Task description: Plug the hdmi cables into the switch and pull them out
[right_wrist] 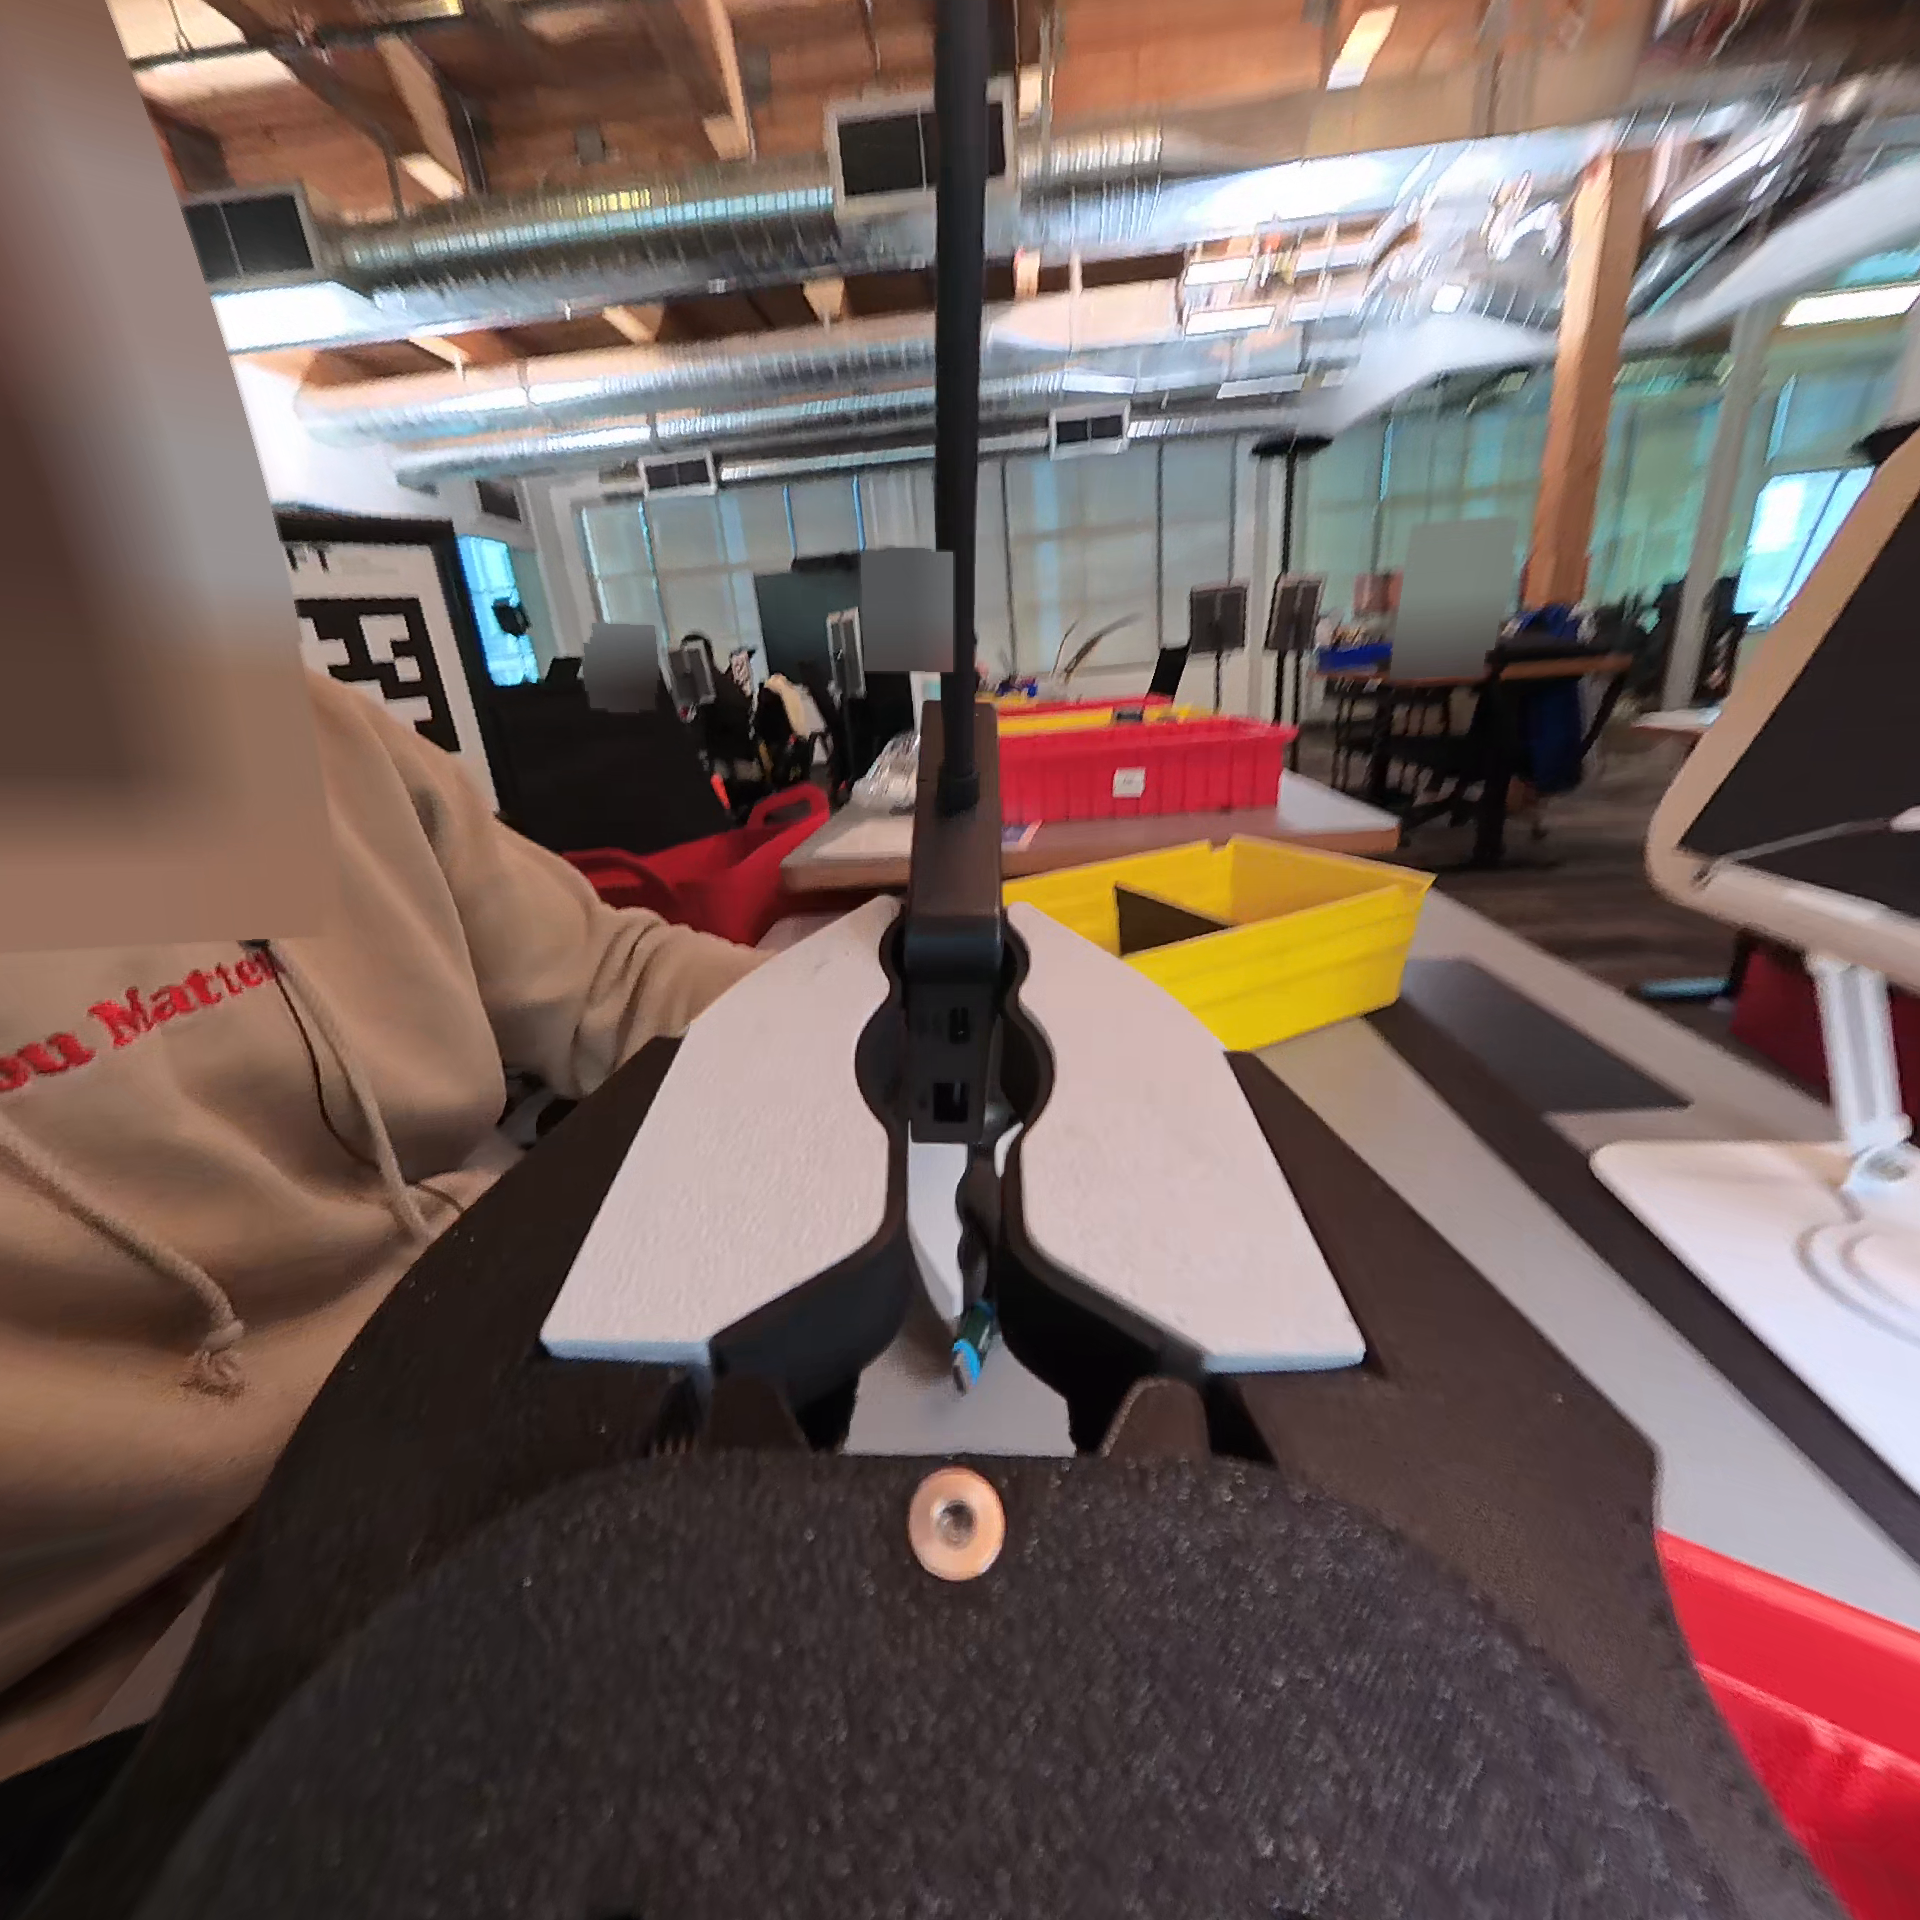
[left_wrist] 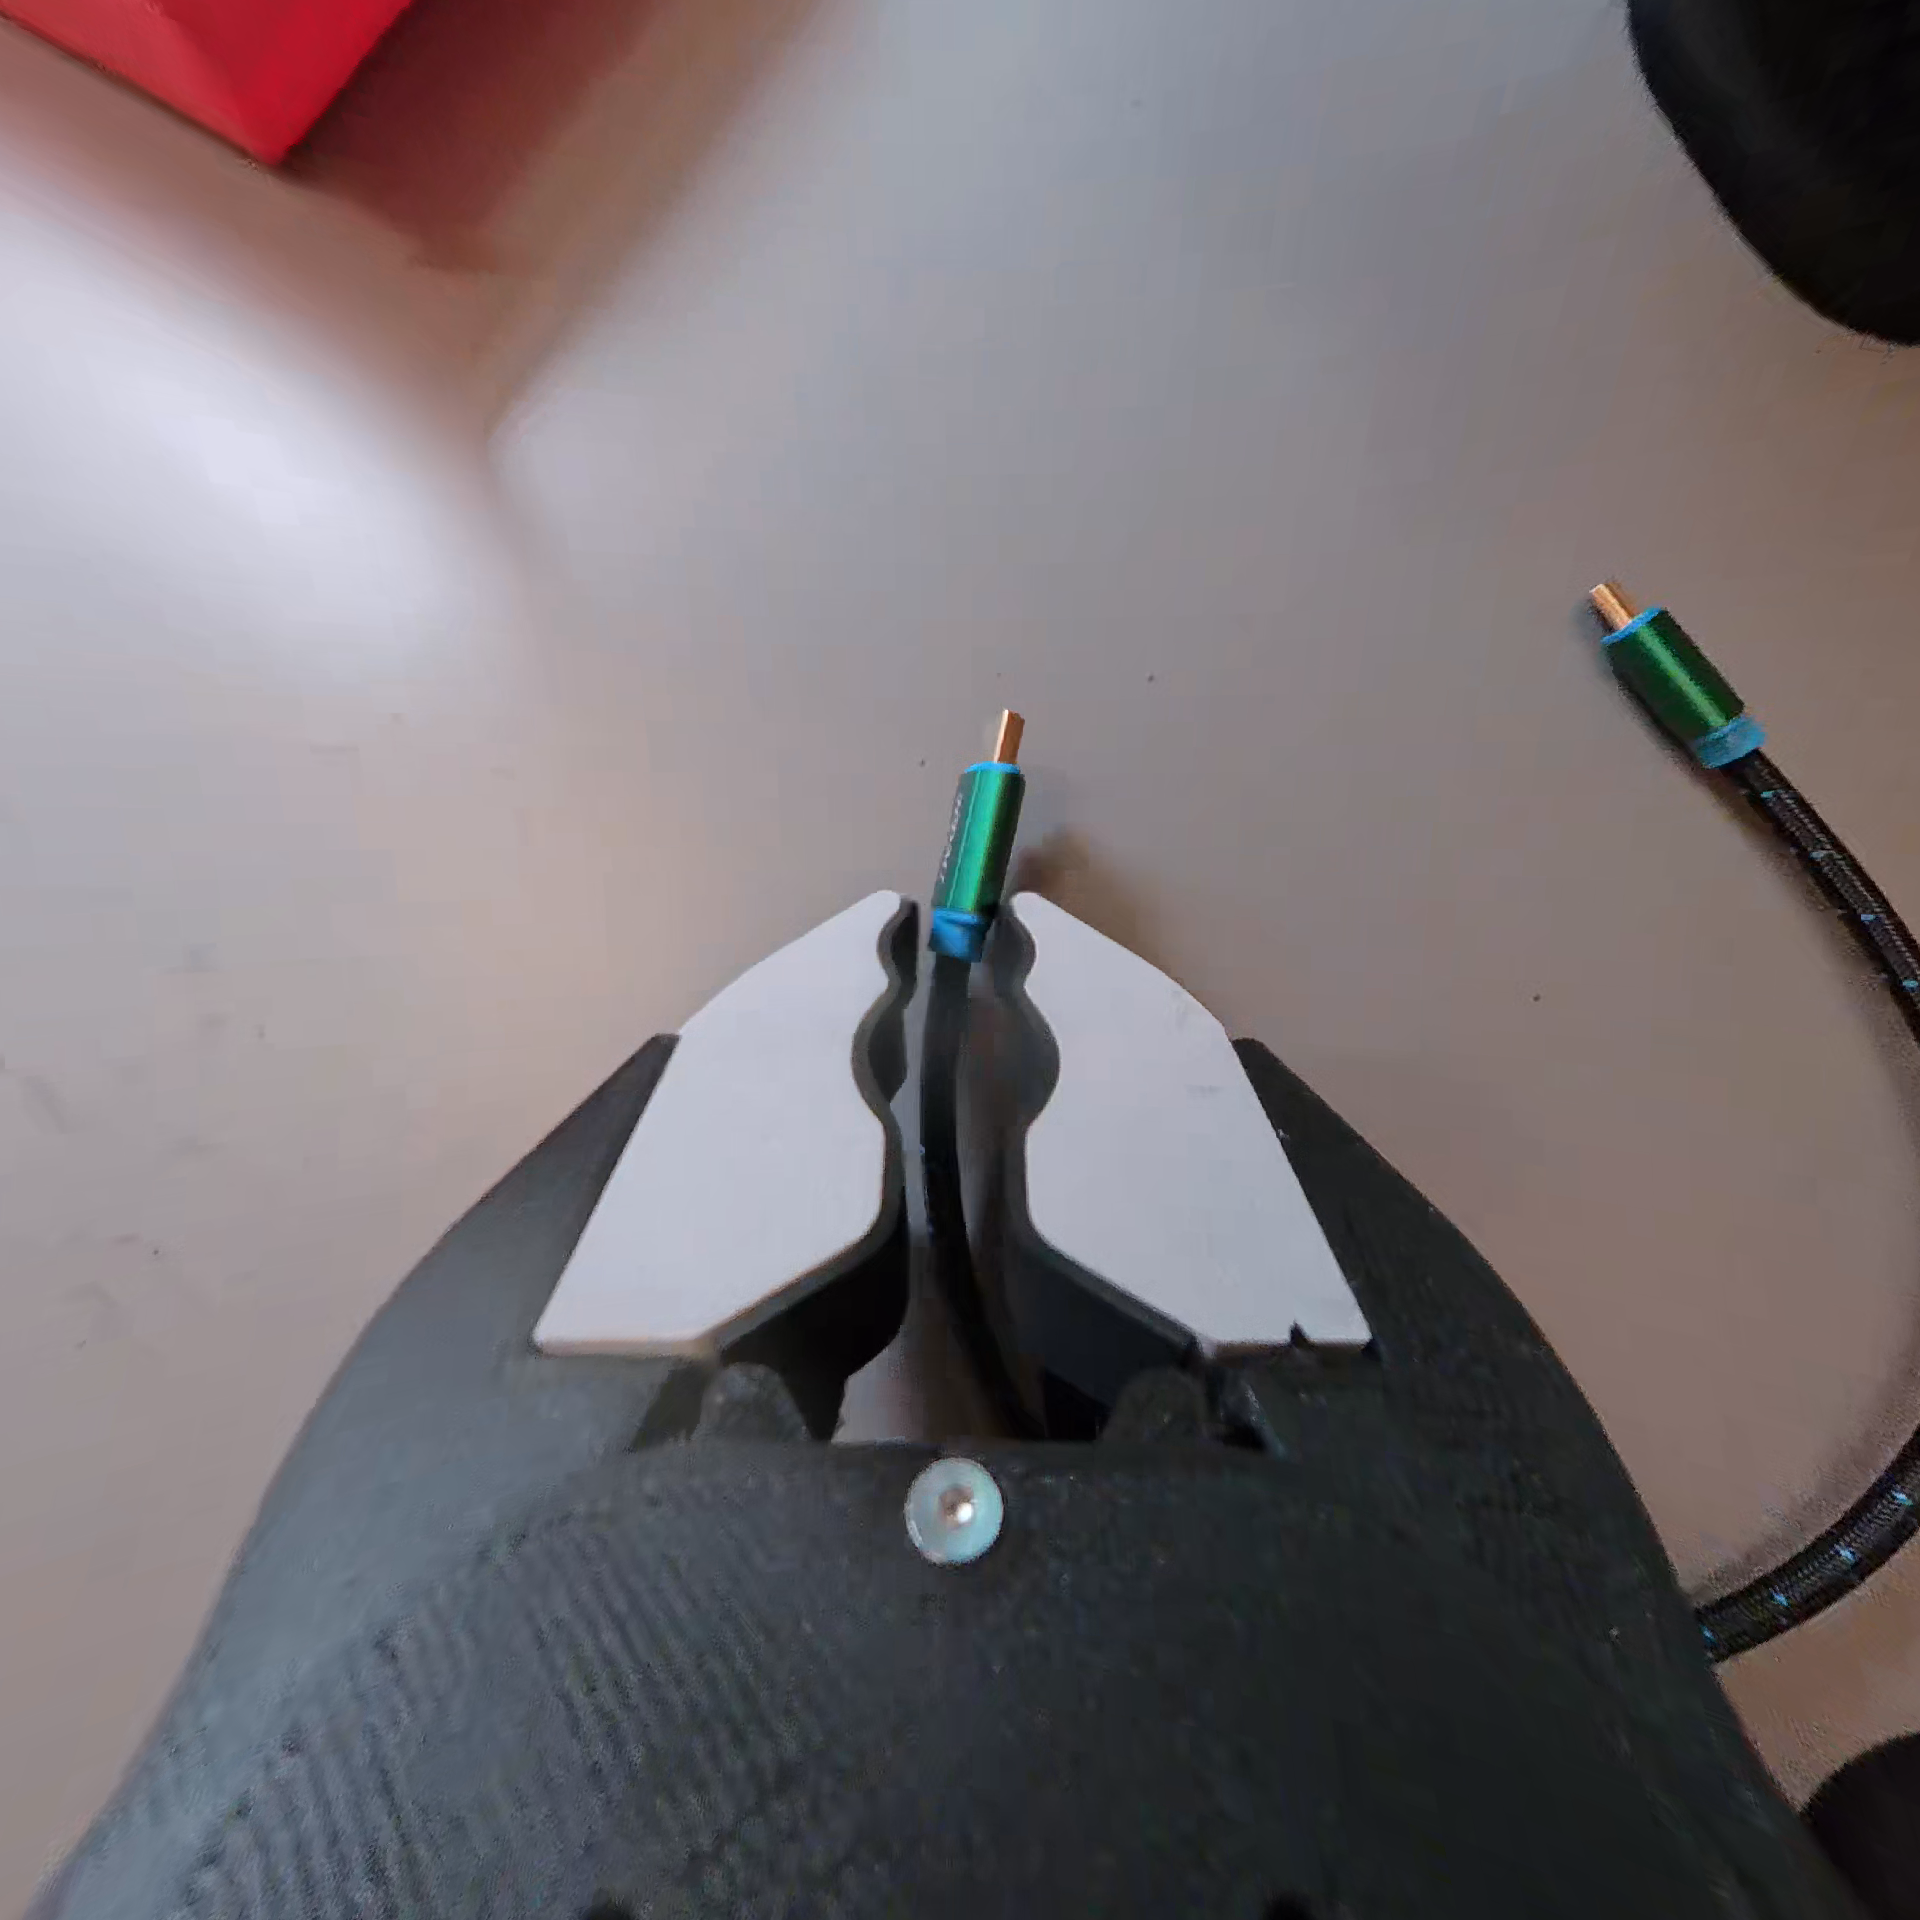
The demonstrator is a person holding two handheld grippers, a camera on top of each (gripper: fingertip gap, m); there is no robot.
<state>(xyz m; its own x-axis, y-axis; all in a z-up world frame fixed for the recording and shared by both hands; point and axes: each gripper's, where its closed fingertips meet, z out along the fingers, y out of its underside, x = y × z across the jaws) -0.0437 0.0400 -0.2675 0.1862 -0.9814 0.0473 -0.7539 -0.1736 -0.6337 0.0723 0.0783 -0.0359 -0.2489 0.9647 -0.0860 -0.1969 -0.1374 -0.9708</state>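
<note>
Between the left gripper's (left_wrist: 961, 914) jaws, a green HDMI plug (left_wrist: 975, 842) is pinched above the bench (left_wrist: 727, 623).
Its gold tip points forward; a second plug (left_wrist: 1671, 675) lies free to the right. Right gripper (right_wrist: 954, 925) jaws clamp the black switch (right_wrist: 948, 997), its ports empty.

Second cable (left_wrist: 1808, 831) cut off at right edge

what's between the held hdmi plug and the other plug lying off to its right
Only bare grey table: the left wrist view shows nothing between the held HDMI plug and the loose HDMI plug.
</note>
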